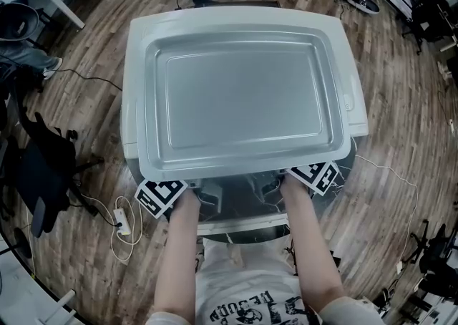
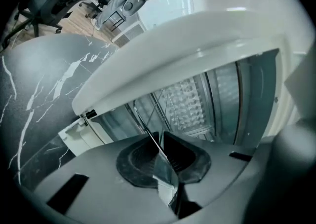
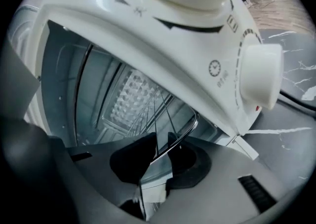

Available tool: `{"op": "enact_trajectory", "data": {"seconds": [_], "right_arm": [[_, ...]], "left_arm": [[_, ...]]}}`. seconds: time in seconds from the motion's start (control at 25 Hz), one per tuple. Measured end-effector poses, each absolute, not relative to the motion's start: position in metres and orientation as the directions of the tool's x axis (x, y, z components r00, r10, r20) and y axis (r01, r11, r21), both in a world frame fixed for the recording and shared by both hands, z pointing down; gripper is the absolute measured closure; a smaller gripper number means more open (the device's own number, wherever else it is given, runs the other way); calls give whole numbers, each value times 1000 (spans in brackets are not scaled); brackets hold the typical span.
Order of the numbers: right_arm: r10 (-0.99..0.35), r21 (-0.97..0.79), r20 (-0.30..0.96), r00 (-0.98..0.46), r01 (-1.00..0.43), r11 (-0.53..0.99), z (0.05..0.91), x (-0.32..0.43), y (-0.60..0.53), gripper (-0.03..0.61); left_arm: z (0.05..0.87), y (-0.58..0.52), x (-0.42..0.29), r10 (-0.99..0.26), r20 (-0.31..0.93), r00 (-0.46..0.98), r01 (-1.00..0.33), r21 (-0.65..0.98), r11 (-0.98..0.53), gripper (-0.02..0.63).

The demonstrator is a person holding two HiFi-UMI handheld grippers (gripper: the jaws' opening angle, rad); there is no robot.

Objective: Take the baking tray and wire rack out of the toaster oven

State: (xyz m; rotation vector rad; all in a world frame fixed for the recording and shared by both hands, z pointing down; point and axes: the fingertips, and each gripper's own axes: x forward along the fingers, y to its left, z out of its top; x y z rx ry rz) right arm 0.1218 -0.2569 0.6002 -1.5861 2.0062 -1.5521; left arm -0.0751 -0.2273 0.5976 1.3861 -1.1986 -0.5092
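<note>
Pinching the front wire of the thin chrome wire rack (image 3: 181, 135) with left hand-held gripper (image 2: 160, 139) and right hand-held gripper (image 3: 161, 135) alike, at the white toaster oven's (image 1: 236, 17) open mouth. Resting flat on that oven's top, the wide silver rectangular baking tray (image 1: 243, 94).

Head view: baking tray (image 1: 243, 94) hides L gripper (image 2: 160, 139) & R gripper (image 3: 161, 139) jaws, wire rack (image 3: 190, 132).

The left forearm (image 1: 179, 259) and right forearm (image 1: 313, 252) rise side by side from the bottom edge of the head view. The left hand (image 1: 187, 203) and right hand (image 1: 295, 189) sit just below centre. The left gripper (image 2: 160, 142) has its jaws nearly together, pinching a rack (image 2: 146, 127) wire. The right gripper (image 3: 160, 144) has its jaws slightly wider, also clamped on that rack.
</note>
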Motion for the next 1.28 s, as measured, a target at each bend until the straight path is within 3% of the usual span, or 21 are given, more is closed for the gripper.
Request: {"op": "enact_trajectory", "data": {"seconds": [1.28], "right_arm": [[-804, -770, 447, -393, -626, -122, 596, 132, -183, 520]], "left_arm": [[598, -156, -64, -835, 328, 441, -345, 921, 180, 586]]}}
